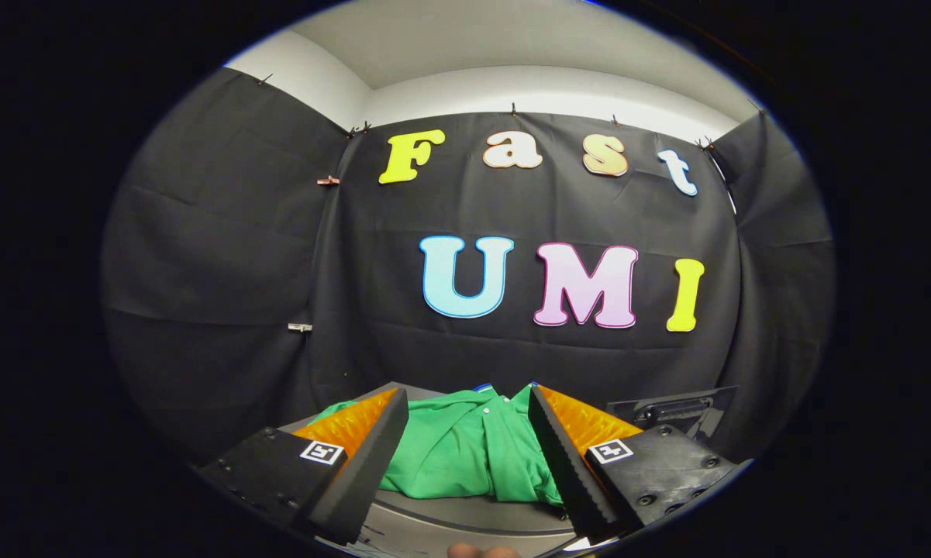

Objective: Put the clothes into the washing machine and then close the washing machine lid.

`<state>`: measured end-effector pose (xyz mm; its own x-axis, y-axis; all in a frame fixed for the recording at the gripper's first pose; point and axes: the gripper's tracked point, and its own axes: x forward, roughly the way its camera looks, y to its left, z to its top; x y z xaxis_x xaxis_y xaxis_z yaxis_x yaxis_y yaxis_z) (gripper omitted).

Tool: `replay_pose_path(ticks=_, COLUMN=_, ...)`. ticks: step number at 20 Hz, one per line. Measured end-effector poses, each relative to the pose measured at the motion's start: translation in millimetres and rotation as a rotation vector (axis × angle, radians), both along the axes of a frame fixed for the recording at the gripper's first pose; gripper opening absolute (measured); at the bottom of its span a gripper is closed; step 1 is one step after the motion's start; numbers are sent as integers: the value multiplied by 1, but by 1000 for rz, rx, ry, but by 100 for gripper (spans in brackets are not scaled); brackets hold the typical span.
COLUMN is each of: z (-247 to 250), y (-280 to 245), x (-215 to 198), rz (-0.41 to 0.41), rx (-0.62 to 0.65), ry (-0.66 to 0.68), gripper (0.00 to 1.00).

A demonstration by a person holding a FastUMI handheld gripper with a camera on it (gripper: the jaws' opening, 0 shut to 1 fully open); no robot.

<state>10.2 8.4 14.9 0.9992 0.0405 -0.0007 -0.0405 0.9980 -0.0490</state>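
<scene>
Gripper view: my jaws spread wide, holding nothing.
Fingers [372, 457]: black pads, orange backs.
Green shirt [465, 453]: crumpled on the grey tabletop [465, 515], between and just ahead of my fingers.
Dark lid-like panel [678, 411]: beyond the right finger.

A green shirt [465, 453] lies crumpled in a loose heap on a grey surface, which may be the top of the washing machine [473, 519]; that cannot be told for sure. The shirt has a collar and a short row of small buttons near its top, and its cloth is folded over itself with deep creases. It sits between the two open fingers of the gripper [465, 465], apart from both, with its far edge just ahead of their tips. Behind and to the right stands a dark raised panel, perhaps the lid [678, 411].
</scene>
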Motion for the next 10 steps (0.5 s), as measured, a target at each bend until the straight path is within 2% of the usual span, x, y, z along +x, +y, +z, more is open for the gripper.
replay_pose_path(ticks=3, z=-3, y=-7, x=21, rz=-12, rx=-19, ry=39, gripper=99)
replay_pose_path(ticks=7, z=-32, y=-14, x=63, rz=-16, rx=-18, ry=214, gripper=99)
replay_pose_path(ticks=10, z=-56, y=-19, x=96, rz=-15, rx=-64, ry=356, gripper=99)
